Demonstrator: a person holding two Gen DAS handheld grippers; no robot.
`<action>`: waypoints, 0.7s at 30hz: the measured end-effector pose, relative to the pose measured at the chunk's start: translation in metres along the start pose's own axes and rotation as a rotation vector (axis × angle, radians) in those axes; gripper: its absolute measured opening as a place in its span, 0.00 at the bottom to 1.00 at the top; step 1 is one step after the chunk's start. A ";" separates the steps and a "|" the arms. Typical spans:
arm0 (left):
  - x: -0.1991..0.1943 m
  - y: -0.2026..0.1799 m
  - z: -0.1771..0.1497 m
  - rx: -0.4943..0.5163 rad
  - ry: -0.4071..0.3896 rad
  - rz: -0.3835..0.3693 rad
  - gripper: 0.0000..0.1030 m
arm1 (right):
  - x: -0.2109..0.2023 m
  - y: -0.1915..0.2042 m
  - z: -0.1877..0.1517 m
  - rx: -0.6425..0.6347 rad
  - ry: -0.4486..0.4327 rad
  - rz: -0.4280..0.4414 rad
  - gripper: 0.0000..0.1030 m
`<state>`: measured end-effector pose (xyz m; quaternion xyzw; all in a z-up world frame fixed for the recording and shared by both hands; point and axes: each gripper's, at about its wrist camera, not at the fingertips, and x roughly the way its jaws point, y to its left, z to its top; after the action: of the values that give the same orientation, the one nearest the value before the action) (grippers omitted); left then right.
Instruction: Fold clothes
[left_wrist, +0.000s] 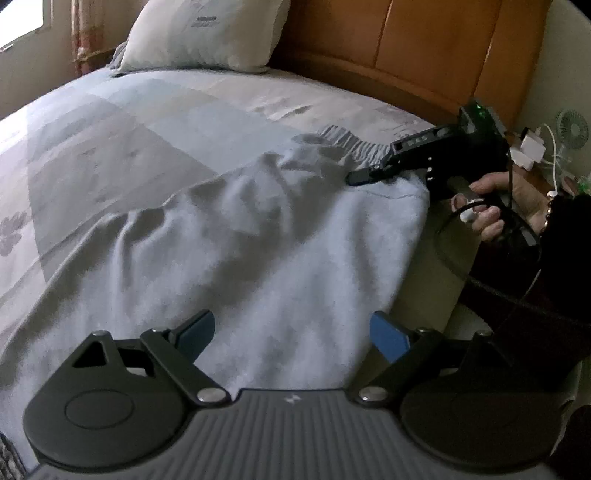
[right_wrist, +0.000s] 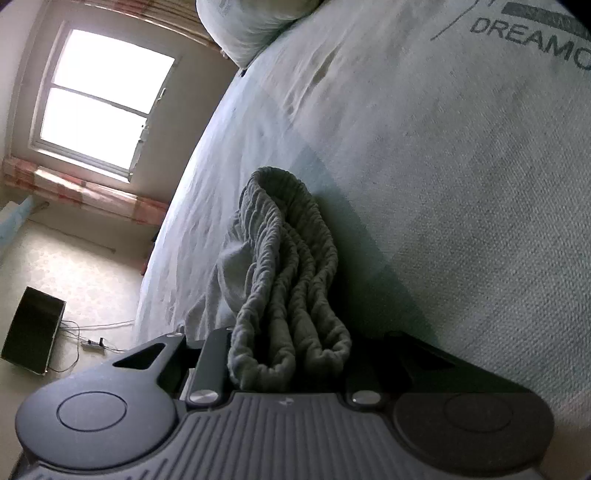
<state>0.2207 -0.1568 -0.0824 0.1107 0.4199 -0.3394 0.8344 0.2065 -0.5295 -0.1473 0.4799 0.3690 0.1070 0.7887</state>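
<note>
While right hand-held gripper (left_wrist: 364, 177) pinches trousers (left_wrist: 240, 240) waistband, left hand-held gripper (left_wrist: 293, 330) hovers spread above.

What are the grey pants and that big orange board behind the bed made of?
The grey pants look like soft knit fabric, maybe fleece: matte, fuzzy, rumpled, with a gathered stretchy waistband. The headboard looks like wood or wood veneer: smooth orange-brown panels with a slight sheen, though no grain is clear enough to be sure.
</note>
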 end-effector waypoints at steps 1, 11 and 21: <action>0.000 0.001 -0.001 -0.006 0.002 0.000 0.89 | 0.000 -0.001 0.000 0.005 0.000 0.004 0.22; 0.000 0.000 -0.003 -0.024 -0.007 -0.011 0.89 | 0.010 -0.005 0.010 0.085 0.007 0.038 0.23; 0.004 -0.007 -0.002 -0.017 0.005 -0.022 0.89 | 0.014 -0.008 0.013 0.128 -0.007 0.069 0.23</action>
<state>0.2168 -0.1625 -0.0856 0.1001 0.4259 -0.3447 0.8305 0.2231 -0.5350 -0.1569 0.5420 0.3556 0.1089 0.7536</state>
